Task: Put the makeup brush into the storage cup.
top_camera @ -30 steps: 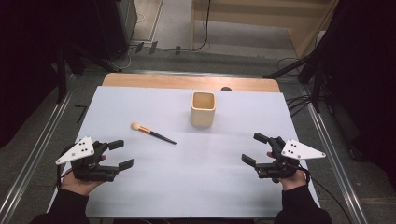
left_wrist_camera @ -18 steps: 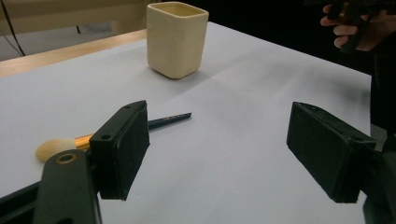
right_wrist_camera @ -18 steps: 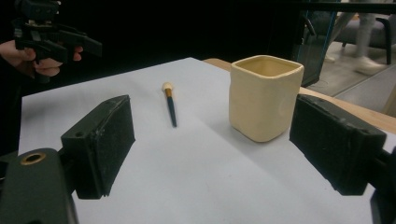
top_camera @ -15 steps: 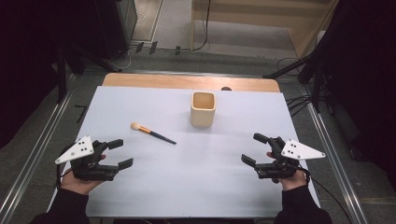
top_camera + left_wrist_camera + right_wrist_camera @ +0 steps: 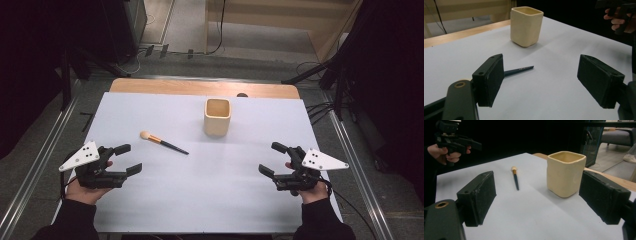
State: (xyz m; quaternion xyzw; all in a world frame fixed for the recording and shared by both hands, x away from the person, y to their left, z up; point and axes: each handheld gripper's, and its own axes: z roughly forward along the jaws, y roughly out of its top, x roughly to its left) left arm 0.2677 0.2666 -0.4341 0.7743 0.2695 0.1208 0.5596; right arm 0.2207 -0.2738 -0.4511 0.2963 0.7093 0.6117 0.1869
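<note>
With both grippers' jaws held wide and empty, the brush should be gripped mid-handle by the left gripper.

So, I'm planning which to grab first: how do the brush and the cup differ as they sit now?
The brush lies flat and slanted on the sheet; the cup stands upright, mouth up. The brush is thin with a dark handle and tan tip; the cup is wide, boxy and cream all over. The brush lies left of the cup. Both rest untouched on the white sheet.
</note>
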